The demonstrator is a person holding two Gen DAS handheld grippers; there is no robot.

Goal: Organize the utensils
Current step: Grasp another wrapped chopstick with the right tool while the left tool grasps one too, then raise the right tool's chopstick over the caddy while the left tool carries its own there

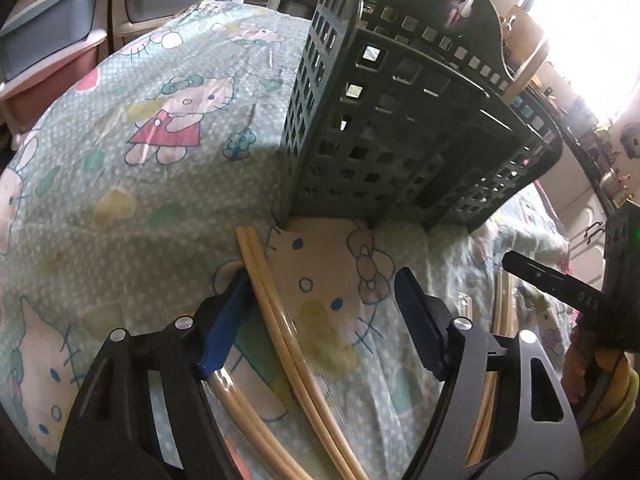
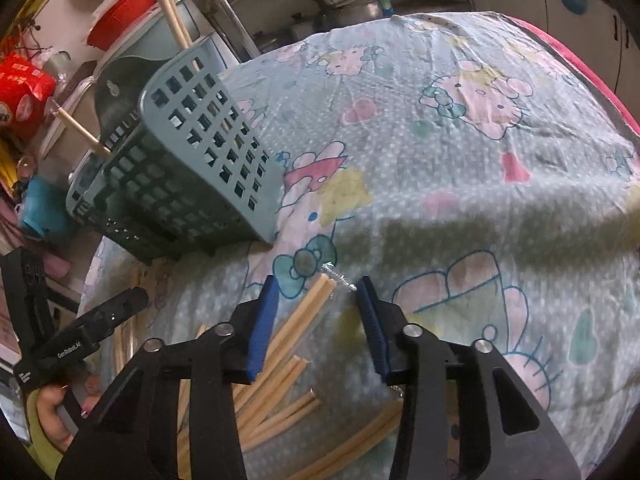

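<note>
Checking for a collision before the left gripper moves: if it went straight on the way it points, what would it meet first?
Most likely the green utensil basket, standing straight ahead of the open left gripper on the patterned cloth. The chopstick pair lies between the fingers and would probably slide past underneath, though depth is unclear.

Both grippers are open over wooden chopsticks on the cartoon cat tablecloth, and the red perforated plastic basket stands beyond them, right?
Not quite: the perforated plastic basket is grey-green, not red, as the right wrist view shows. Both the left gripper and right gripper are open over wooden chopsticks on the cartoon cat tablecloth.
</note>
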